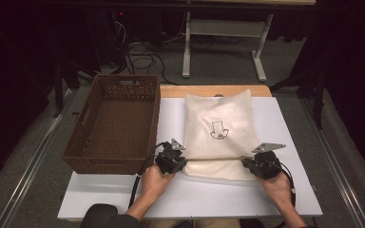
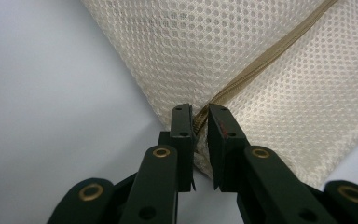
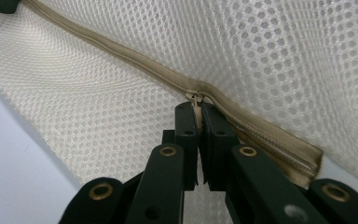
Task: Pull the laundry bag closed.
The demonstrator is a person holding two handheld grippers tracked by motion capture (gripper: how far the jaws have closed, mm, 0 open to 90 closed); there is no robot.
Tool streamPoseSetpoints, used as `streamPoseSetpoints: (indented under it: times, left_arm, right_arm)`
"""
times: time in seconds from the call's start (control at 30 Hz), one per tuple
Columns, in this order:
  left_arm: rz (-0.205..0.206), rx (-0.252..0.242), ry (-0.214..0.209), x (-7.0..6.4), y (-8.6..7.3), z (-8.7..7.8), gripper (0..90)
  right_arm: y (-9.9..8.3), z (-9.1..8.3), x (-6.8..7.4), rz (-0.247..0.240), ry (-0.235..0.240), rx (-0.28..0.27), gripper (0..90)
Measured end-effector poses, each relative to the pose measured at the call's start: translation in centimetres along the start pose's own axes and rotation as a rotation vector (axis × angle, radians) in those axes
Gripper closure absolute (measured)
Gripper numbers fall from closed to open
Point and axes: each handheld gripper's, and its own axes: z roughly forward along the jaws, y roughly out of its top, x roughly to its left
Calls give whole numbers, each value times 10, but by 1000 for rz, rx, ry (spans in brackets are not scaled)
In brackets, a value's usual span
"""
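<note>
Your right gripper (image 3: 199, 122): jaws pinched on one zipper pull (image 3: 196, 100). Your left gripper (image 2: 200, 122): jaws clamped on the zipper's end (image 2: 201, 116). One mesh laundry bag (image 1: 218, 130), flat on the white table (image 1: 285, 123). One wicker basket (image 1: 115, 122) beside it.

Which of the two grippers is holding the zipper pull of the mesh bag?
The right gripper: its jaws pinch the zipper pull. The left gripper grips the mesh bag at the zipper's end.
</note>
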Motion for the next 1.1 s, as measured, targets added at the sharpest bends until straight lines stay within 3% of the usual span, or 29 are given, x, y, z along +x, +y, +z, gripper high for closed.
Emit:
streamPoseSetpoints:
  times: [1.1]
  left_arm:
    - [2,-1,17,-2,0,0,819]
  right_arm:
    - [-11,-22,-18,31,-44,-2,871]
